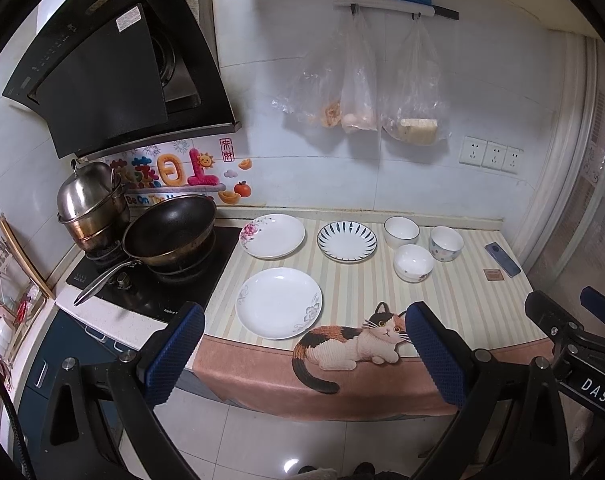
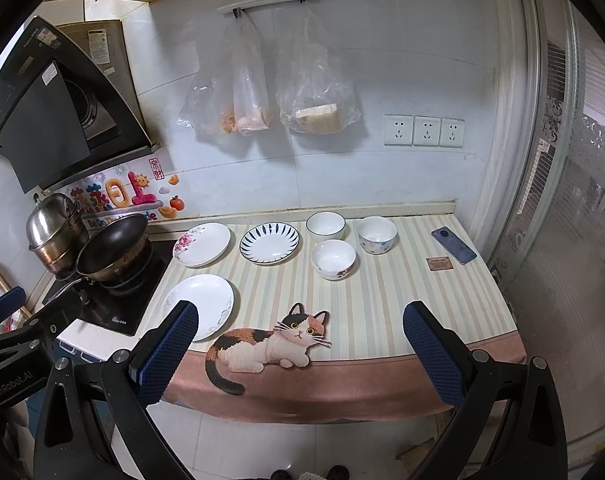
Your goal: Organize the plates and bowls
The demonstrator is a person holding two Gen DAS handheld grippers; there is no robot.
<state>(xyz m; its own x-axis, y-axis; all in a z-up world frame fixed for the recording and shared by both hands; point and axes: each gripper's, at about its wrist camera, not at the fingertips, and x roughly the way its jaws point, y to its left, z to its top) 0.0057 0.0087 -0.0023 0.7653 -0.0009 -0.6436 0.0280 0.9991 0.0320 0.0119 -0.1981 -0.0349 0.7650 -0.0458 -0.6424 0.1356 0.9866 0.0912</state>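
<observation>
Nothing is gathered yet: my left gripper (image 1: 304,344) and right gripper (image 2: 300,342) gape wide, empty; next, the plain white plate (image 1: 279,303) at lower centre.

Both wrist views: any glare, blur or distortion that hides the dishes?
Left wrist view: strong fisheye bending, dark corner vignette, a glare spot on the floor tile, plates sharp. Right wrist view: same bending, bright window side, bowls clearly readable.
</observation>
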